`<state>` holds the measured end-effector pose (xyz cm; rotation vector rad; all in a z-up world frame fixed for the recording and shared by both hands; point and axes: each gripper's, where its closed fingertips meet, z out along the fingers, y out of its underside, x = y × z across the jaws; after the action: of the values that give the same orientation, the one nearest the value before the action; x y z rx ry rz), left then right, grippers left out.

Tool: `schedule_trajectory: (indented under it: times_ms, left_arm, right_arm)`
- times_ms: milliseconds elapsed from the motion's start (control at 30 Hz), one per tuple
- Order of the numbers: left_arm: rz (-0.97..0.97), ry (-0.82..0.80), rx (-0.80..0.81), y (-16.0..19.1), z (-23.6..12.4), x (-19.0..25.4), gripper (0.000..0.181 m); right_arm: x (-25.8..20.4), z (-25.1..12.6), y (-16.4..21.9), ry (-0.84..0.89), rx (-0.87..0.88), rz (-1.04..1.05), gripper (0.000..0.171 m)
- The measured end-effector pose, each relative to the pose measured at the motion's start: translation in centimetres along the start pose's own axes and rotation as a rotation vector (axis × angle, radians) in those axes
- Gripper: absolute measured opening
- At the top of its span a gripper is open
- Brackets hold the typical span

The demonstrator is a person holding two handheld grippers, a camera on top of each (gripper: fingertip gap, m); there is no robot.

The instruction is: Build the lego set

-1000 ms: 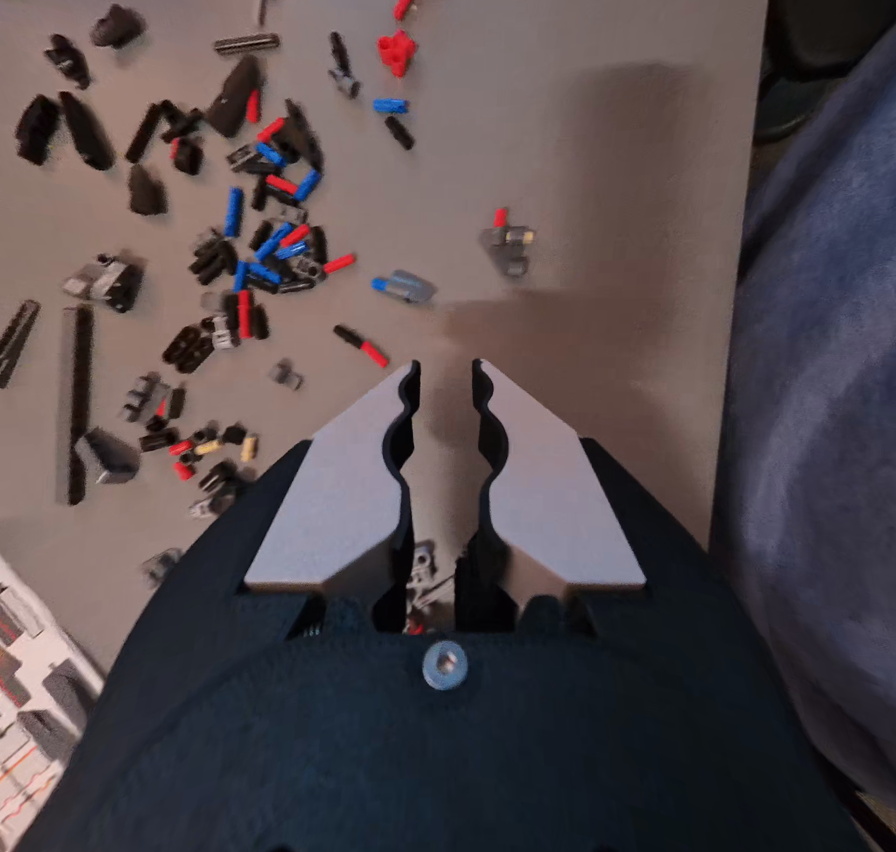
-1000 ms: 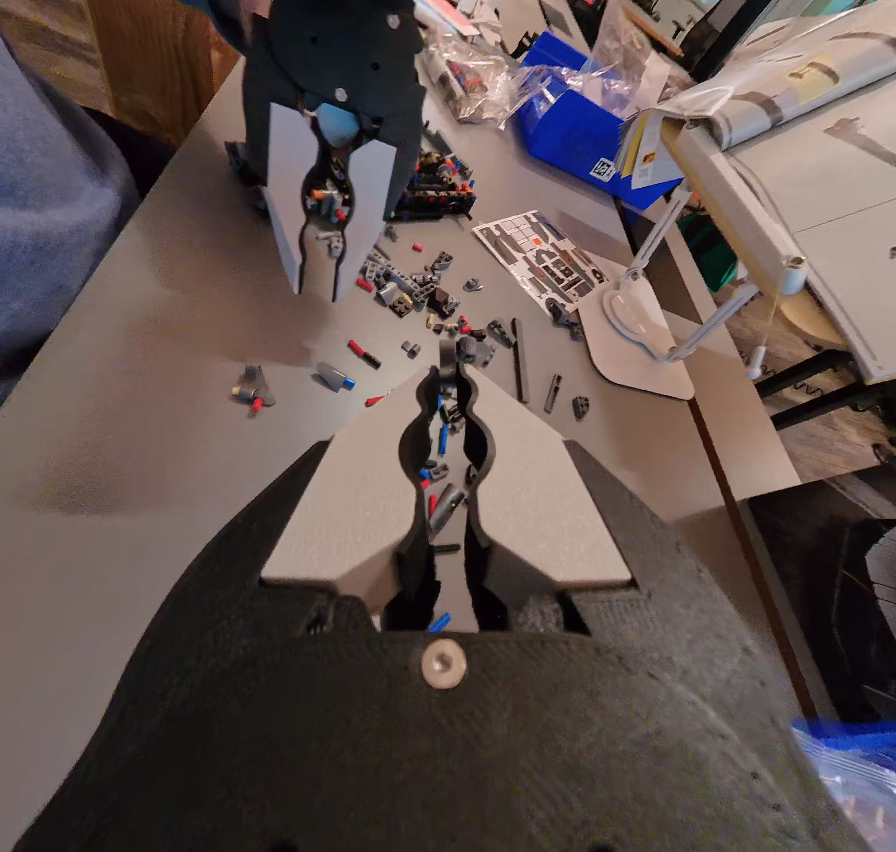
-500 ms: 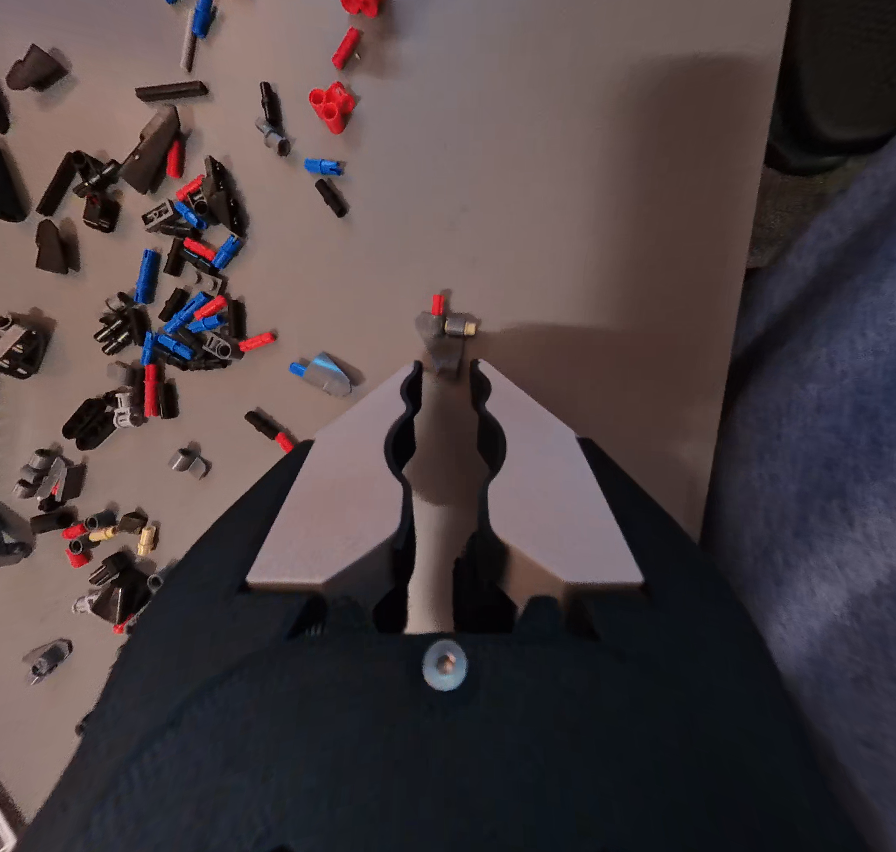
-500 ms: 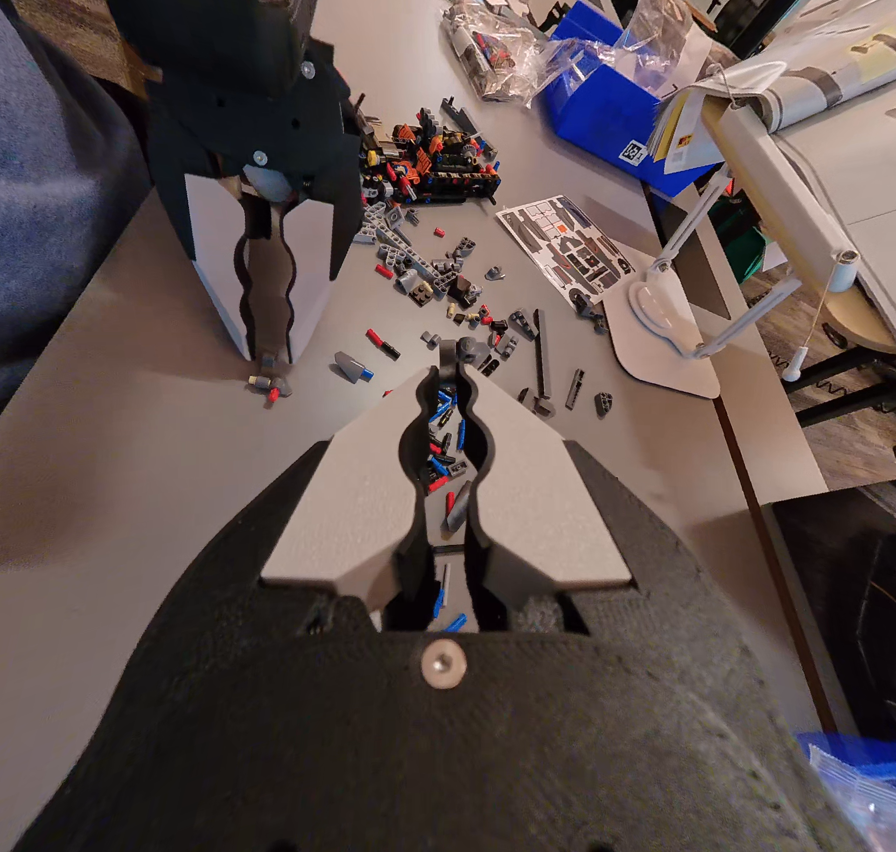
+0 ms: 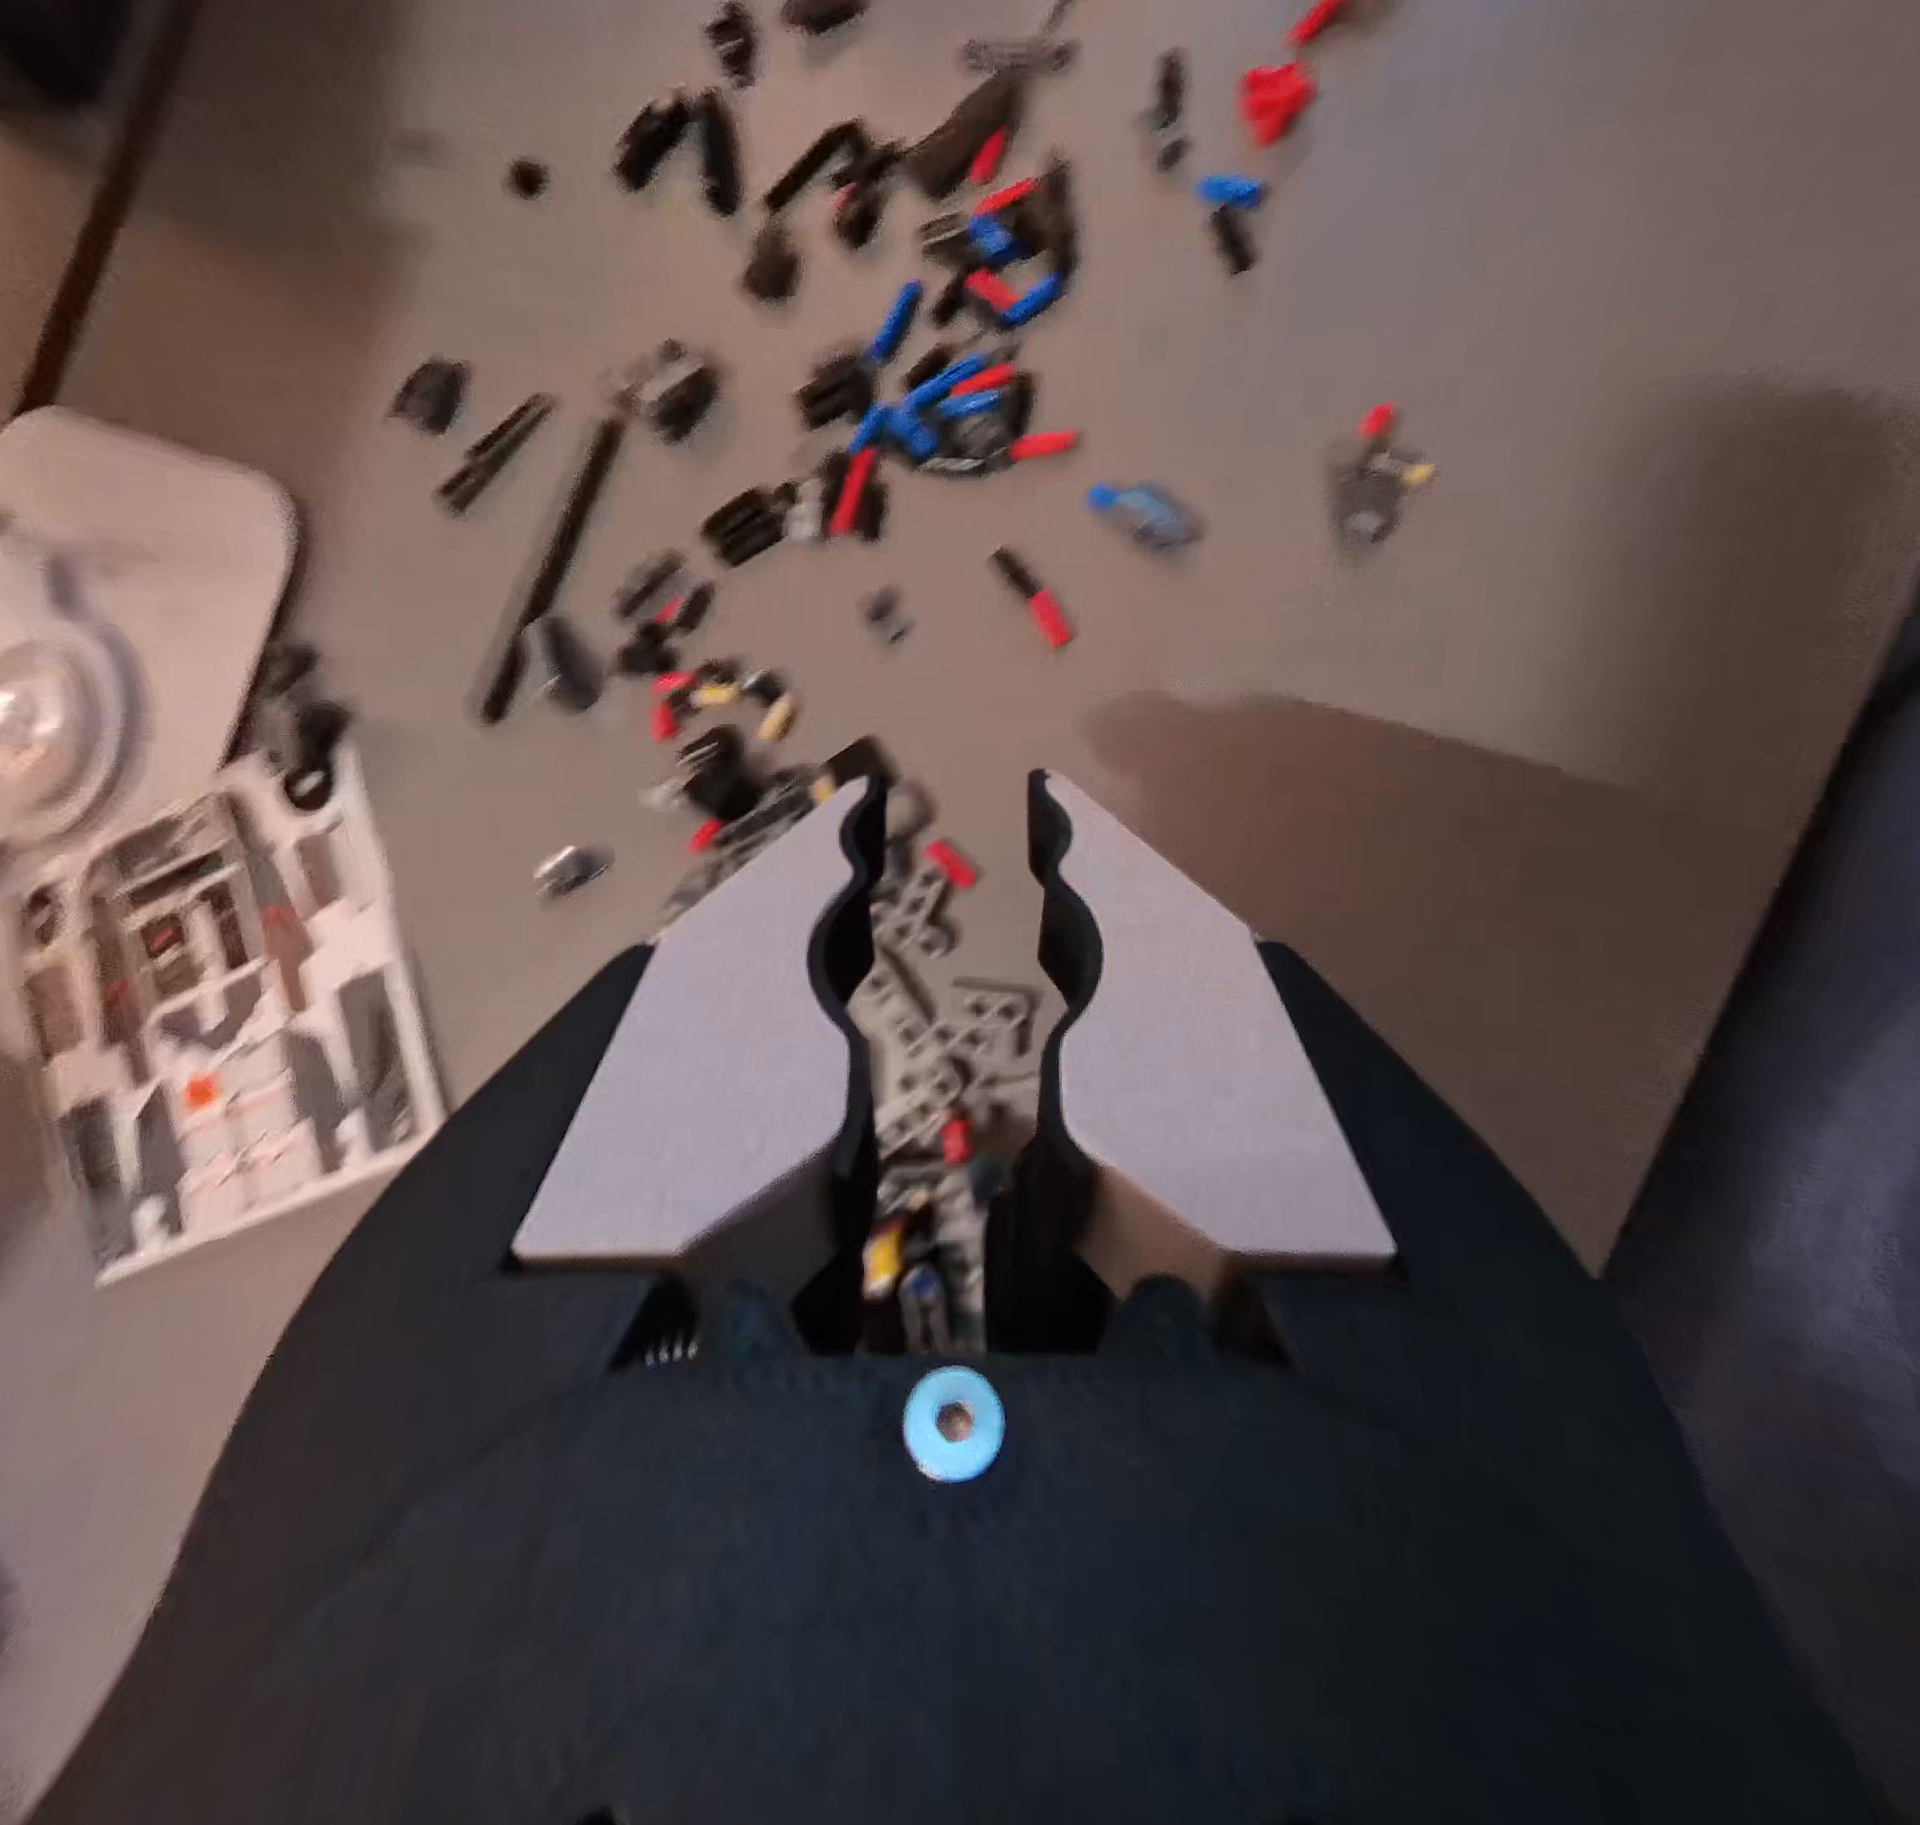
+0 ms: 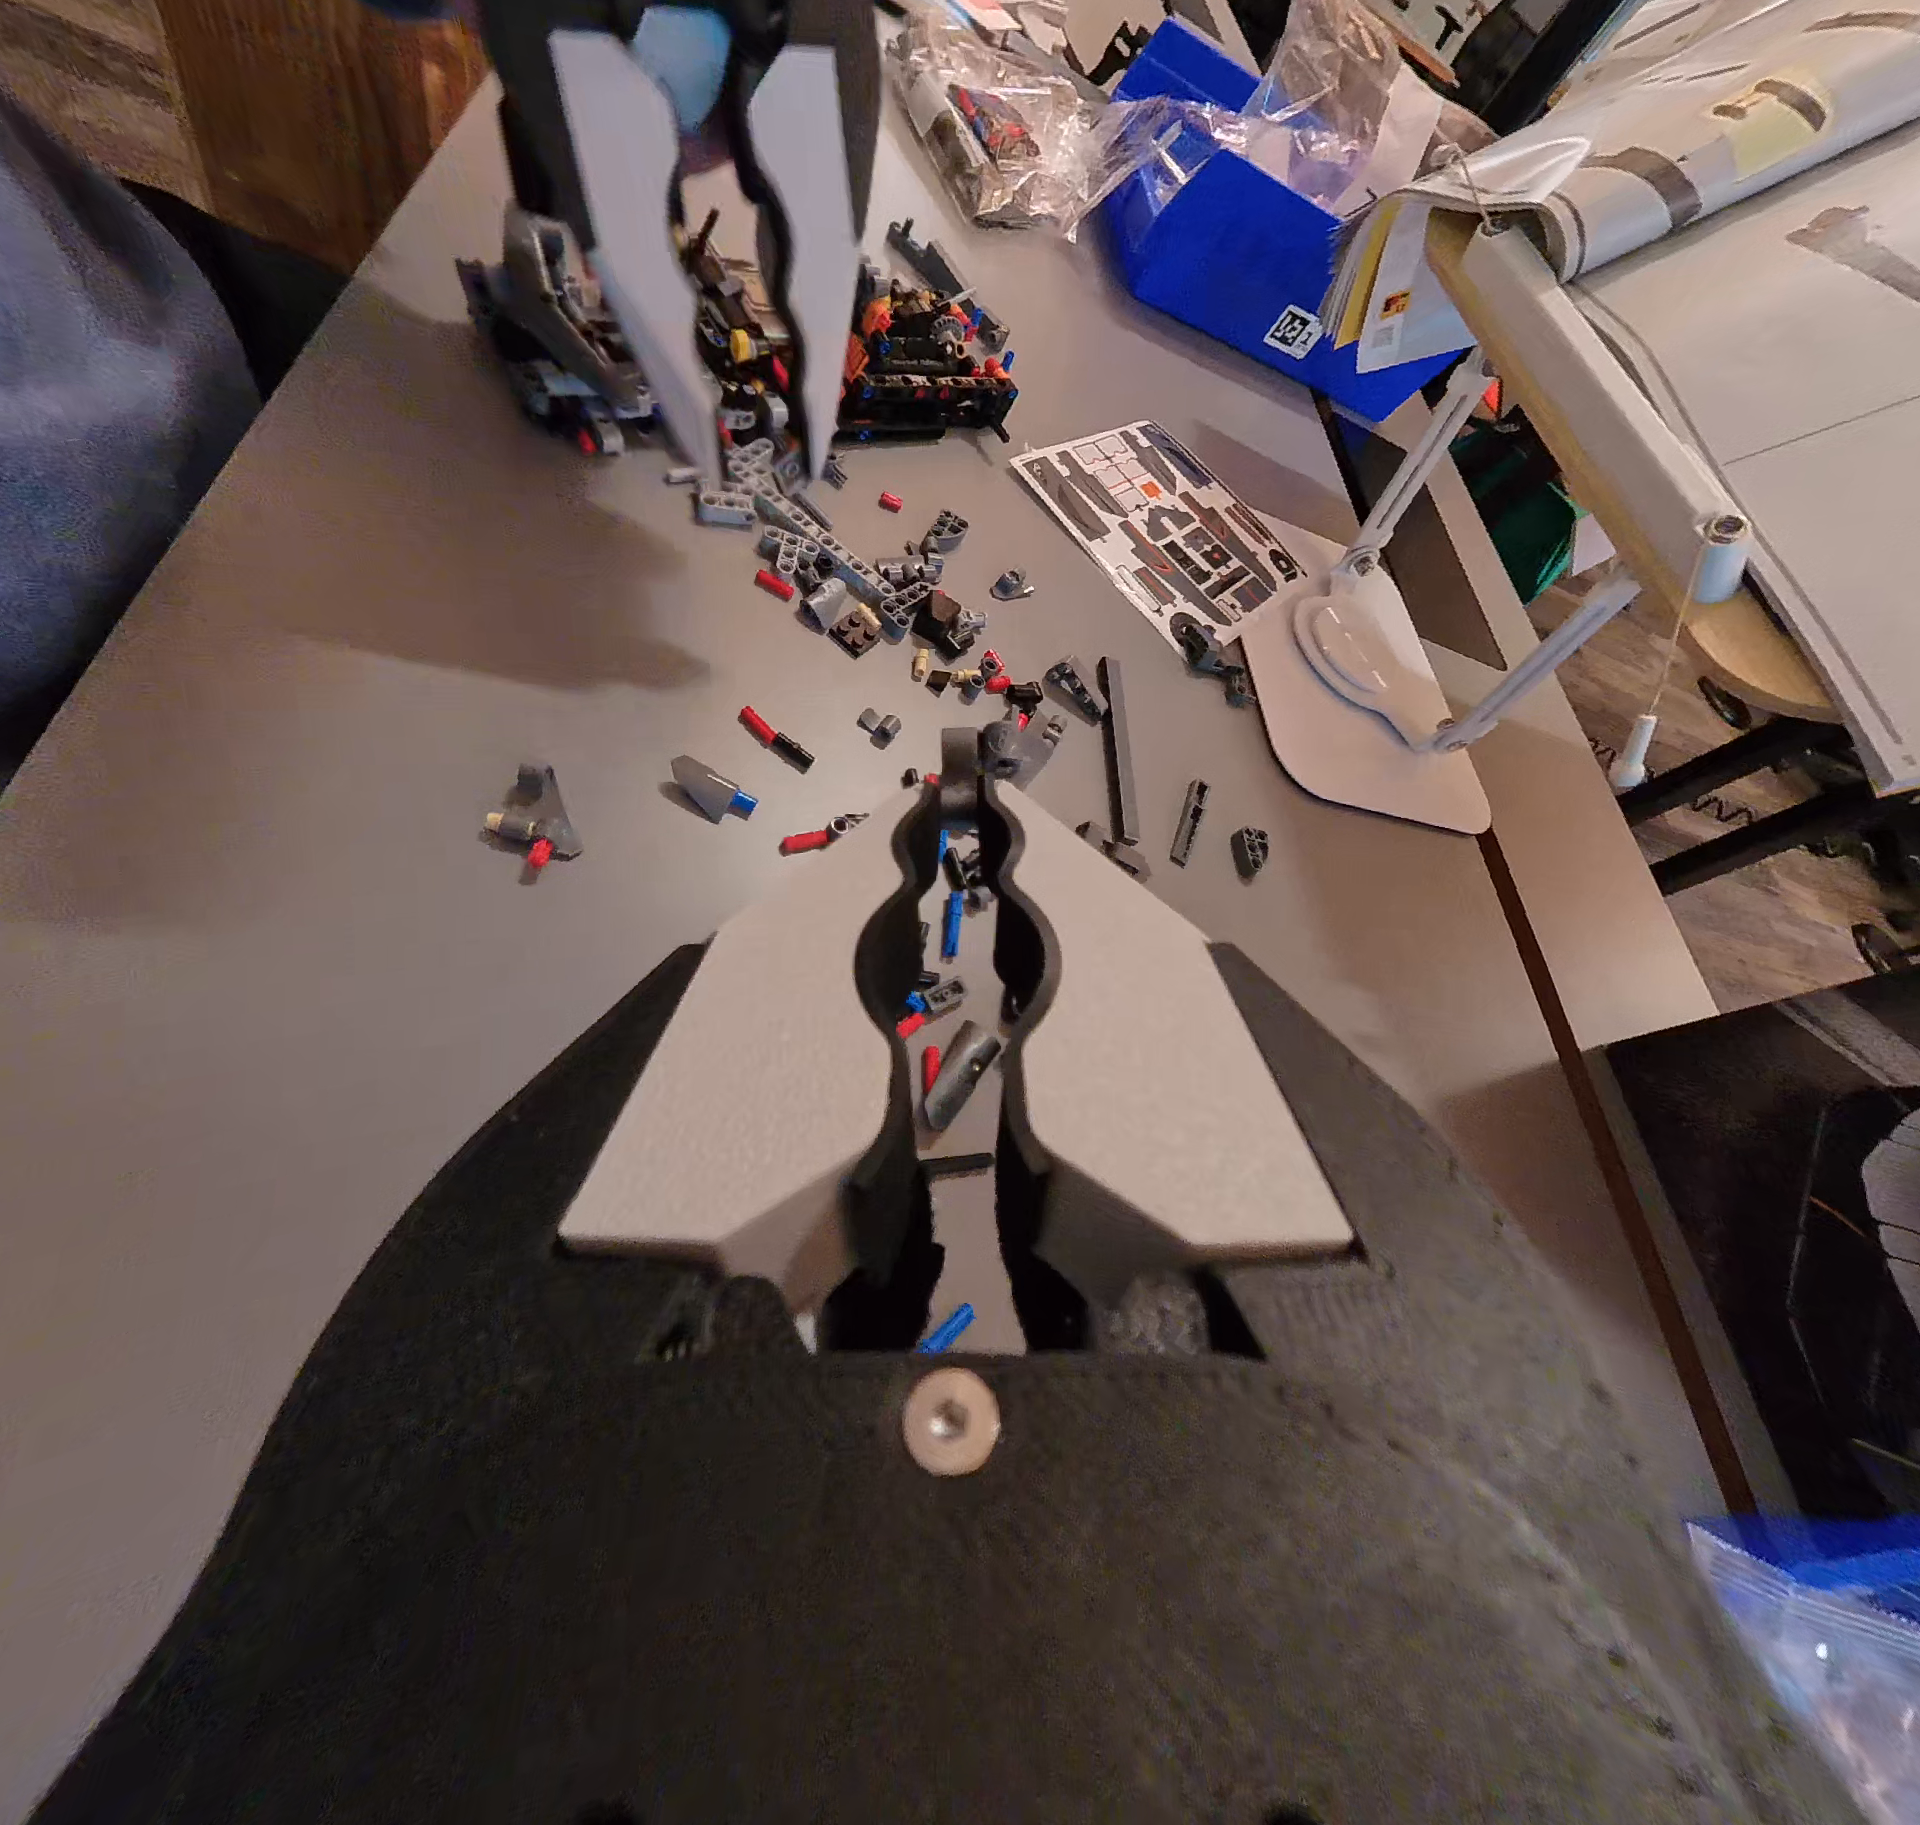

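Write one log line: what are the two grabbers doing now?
left gripper: open, tips over grey beams | right gripper: shut on dark grey piece | table: loose pieces scattered

Grey table [image 6: 260,996], strewn with black, red, blue lego pieces [image 5: 935,404]. Blue bin [image 6: 1236,258]. White sticker sheet [image 6: 1164,528], grey-printed.

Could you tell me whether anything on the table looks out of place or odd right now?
Nothing looks damaged. The loose bricks lie scattered over the table unsorted, and a small grey piece with a red pin sits apart from the pile, nearer the person. The right gripper is shut on a dark piece; the left gripper is open.
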<state>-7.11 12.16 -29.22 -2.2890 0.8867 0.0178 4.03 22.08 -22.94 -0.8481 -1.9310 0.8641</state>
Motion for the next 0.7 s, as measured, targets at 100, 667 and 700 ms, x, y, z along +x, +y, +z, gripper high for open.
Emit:
schedule_trajectory:
  times_ms: [100, 667, 700]
  left_arm:
    - [-0.033, -0.069, -0.016, 1.9, -2.0, -3.2, 0.023]
    - [0.044, -0.069, -0.074, 2.6, -1.1, -4.9, 0.020]
    - [0.046, -0.063, -0.072, 2.5, -0.9, -4.9, 0.020]
  right_arm:
    - [0.3, 0.0, 0.2, 0.009, -0.002, 0.007, 0.004]
    - [3.2, -3.0, 1.4, 0.121, -0.005, 0.044, 0.004]
    - [3.4, -3.3, 1.4, 0.129, -0.004, 0.047, 0.004]
